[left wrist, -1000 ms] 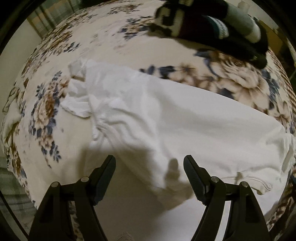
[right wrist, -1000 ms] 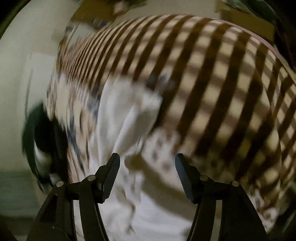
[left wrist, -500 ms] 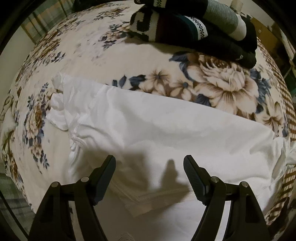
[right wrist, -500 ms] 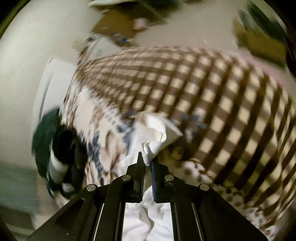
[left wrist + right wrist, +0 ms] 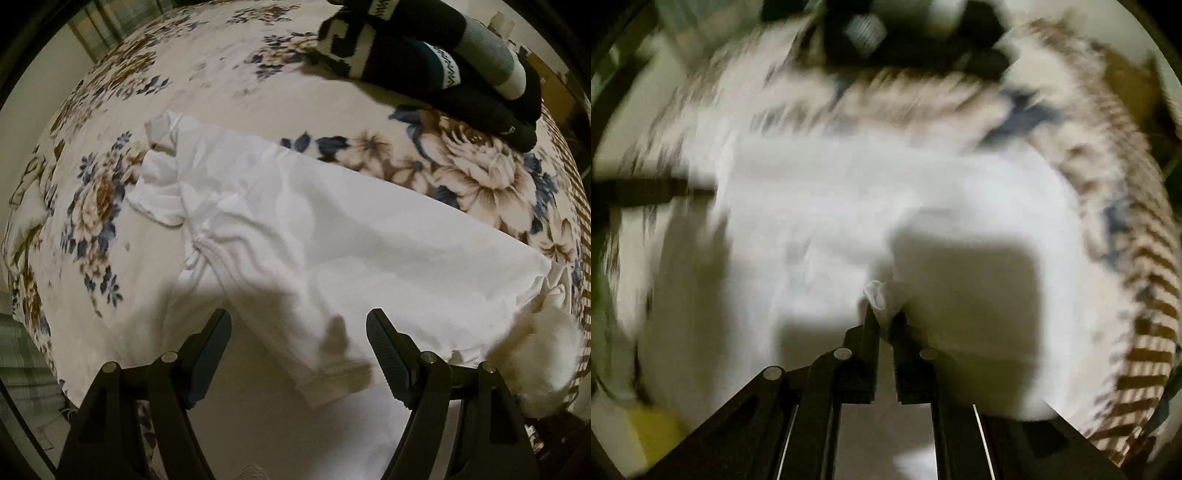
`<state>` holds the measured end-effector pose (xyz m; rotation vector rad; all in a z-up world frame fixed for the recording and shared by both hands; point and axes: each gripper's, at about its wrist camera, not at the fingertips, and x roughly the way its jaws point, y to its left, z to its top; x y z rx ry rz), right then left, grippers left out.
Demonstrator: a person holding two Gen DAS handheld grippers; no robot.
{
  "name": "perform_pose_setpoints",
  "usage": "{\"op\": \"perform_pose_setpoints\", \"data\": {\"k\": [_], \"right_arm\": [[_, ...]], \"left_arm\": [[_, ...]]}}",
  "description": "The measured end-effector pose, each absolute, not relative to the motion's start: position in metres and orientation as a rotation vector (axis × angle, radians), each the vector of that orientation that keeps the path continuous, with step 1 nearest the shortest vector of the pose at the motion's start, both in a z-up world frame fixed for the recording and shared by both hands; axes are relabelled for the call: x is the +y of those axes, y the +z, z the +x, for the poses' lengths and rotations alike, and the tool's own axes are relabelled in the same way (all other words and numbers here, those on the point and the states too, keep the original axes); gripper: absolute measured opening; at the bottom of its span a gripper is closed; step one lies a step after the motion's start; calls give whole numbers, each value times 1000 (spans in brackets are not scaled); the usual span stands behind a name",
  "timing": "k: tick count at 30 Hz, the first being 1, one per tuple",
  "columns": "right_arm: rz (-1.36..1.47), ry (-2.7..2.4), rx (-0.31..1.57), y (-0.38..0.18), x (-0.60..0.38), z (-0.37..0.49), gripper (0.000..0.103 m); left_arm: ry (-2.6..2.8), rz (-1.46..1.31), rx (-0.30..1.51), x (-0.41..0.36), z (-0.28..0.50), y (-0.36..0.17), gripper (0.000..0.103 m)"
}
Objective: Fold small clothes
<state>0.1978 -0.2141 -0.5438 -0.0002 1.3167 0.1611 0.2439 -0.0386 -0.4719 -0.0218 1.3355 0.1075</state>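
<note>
- The white shirt (image 5: 332, 236) lies spread in the middle of the flowery blanket (image 5: 207, 74), with the dark folded clothes (image 5: 436, 70) up at 1 o'clock.
- The right gripper (image 5: 885, 317) has pinched a bit of the shirt; a second ago its fingers were apart. The blurry view says it is swinging that bit over the shirt.
- I think a fold has started.
- The left gripper (image 5: 299, 332) hangs over the near edge, fingers apart, holding nothing.

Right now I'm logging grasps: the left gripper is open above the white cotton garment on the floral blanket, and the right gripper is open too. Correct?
Not quite. The right gripper is shut on a pinch of the white cotton garment, as the right wrist view shows. The left gripper is indeed open above it, over the floral blanket.
</note>
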Motion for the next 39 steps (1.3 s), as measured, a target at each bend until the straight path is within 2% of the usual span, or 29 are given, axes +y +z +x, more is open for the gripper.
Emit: {"op": "perform_pose_setpoints", "data": {"k": [1, 2, 4, 8, 11, 16, 18, 22, 24, 28, 33, 36, 39], "right_arm": [[26, 197, 1344, -547, -215, 193, 22], [67, 225, 1347, -545, -216, 188, 39], [166, 252, 1351, -536, -229, 180, 55], [409, 196, 1261, -498, -276, 170, 55], [524, 53, 1228, -493, -317, 174, 55], [518, -24, 1308, -534, -333, 213, 55], [411, -161, 1324, -552, -344, 220, 55], [540, -225, 1349, -571, -379, 219, 55], [501, -229, 1365, -569, -381, 216, 55], [448, -334, 1377, -570, -386, 218, 56], [556, -360, 1329, -545, -410, 194, 58], [590, -261, 1280, -523, -392, 185, 58], [553, -161, 1317, -527, -357, 183, 58]], "left_arm": [[110, -22, 1335, -36, 243, -472, 75], [112, -24, 1335, -34, 242, -473, 75], [116, -38, 1339, -30, 239, -473, 75], [119, -57, 1338, -28, 237, -470, 75], [105, -73, 1317, -32, 237, -460, 75], [-1, -79, 1278, -71, 243, -445, 75], [-70, -103, 1288, -93, 246, -448, 75], [-146, -30, 1303, -147, 253, -473, 75], [-127, 14, 1328, -155, 258, -492, 75], [-19, -40, 1384, -122, 278, -525, 75], [5, -48, 1358, -95, 290, -517, 75], [10, -52, 1372, -87, 287, -518, 75], [9, -85, 1359, -71, 275, -511, 75]]}}
